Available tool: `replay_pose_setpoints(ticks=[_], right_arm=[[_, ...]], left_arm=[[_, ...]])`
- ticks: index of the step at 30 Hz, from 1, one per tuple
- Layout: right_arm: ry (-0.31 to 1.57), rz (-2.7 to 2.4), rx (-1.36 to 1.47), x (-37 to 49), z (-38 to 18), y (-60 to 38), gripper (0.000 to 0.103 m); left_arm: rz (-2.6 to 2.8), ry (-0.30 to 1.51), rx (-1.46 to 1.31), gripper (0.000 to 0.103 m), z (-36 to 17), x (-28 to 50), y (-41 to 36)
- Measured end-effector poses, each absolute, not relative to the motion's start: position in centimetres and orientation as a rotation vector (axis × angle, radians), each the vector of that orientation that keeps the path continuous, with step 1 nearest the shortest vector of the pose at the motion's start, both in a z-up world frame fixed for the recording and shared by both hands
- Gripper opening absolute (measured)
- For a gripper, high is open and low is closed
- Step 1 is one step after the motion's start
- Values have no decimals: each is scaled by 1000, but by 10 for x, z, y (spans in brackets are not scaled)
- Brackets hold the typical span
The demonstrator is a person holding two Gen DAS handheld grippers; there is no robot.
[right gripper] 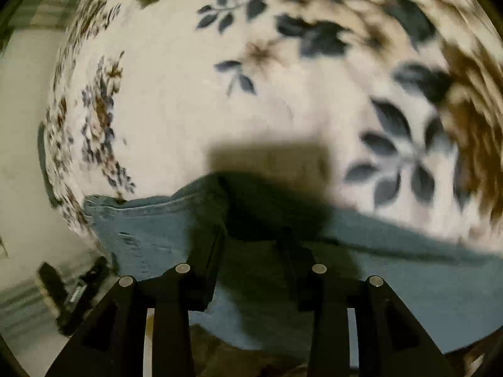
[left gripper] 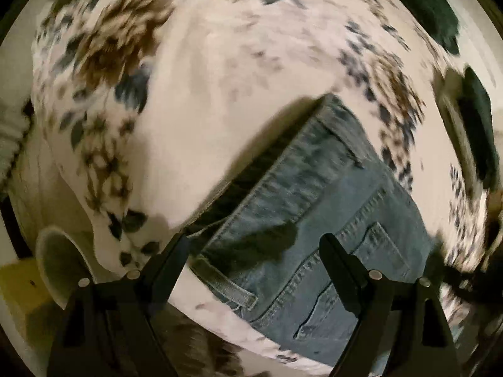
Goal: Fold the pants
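Blue denim pants lie on a white bedspread with a brown and blue flower print. The left wrist view shows their waistband, a belt loop and a back pocket. My left gripper hangs over the waistband, jaws wide apart and not touching the cloth. In the right wrist view, a seamed edge of the pants runs across the flowered bedspread. My right gripper is just above the denim in its own dark shadow, fingers apart with nothing gripped between them.
A dark green item lies at the bedspread's far right, and a dark block sits beyond its right edge. A white round object is at lower left. On the pale floor, a black object lies left of the bed.
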State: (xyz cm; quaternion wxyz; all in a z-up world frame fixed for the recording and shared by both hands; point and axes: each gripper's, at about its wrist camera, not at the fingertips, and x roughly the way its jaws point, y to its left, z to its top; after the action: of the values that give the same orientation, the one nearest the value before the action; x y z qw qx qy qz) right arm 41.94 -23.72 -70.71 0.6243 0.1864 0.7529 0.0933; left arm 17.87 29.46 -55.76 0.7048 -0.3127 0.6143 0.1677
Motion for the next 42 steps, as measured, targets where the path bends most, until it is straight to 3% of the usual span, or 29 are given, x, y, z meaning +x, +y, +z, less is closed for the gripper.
replay_pose_setpoints(ticks=[4, 5, 6, 7, 11, 15, 21, 22, 23, 24, 28, 33, 35, 36, 37, 38, 39, 40, 42], right_arm=[[1688, 130, 577, 373, -693, -253, 39], [1691, 90, 631, 354, -693, -262, 39], [1694, 61, 673, 340, -695, -266, 39], [1702, 19, 725, 321, -698, -272, 39], [1758, -157, 889, 248, -721, -292, 39], [1813, -234, 1061, 189, -749, -299, 39], [1718, -312, 1240, 165, -770, -303, 39], [1696, -335, 1257, 163, -772, -303, 30], [1677, -368, 1239, 162, -772, -302, 15], [1685, -402, 1196, 162, -771, -297, 9], [1712, -439, 1099, 156, -765, -287, 3], [1724, -372, 1141, 157, -770, -297, 6], [1666, -299, 1178, 154, -757, -308, 21], [1630, -285, 1174, 151, -747, -316, 46], [1567, -278, 1166, 148, -734, -327, 69], [1501, -274, 1167, 144, -721, -338, 74], [1440, -277, 1171, 139, -709, -352, 77], [1378, -302, 1168, 130, -697, -372, 77], [1303, -344, 1175, 117, -685, -404, 77]], left_arm=[[393, 1422, -847, 82, -582, 168, 303], [390, 1423, -857, 75, -586, 165, 304], [392, 1412, -846, 58, -586, 163, 304], [397, 1399, -828, 48, -585, 159, 305], [377, 1343, -769, 25, -569, 145, 305], [352, 1354, -761, 25, -565, 140, 312], [350, 1374, -744, 25, -563, 139, 317], [348, 1376, -736, 25, -564, 139, 315], [344, 1378, -722, 25, -564, 140, 315], [344, 1381, -716, 25, -565, 146, 312], [336, 1404, -693, 25, -568, 153, 310], [329, 1461, -594, 29, -561, 169, 300], [319, 1479, -458, 30, -546, 178, 282], [298, 1485, -358, 36, -534, 184, 264], [280, 1489, -303, 52, -527, 186, 251], [258, 1494, -250, 62, -520, 190, 234], [229, 1496, -185, 81, -512, 194, 209], [204, 1492, -146, 90, -507, 197, 189], [129, 1472, -66, 93, -500, 205, 138]])
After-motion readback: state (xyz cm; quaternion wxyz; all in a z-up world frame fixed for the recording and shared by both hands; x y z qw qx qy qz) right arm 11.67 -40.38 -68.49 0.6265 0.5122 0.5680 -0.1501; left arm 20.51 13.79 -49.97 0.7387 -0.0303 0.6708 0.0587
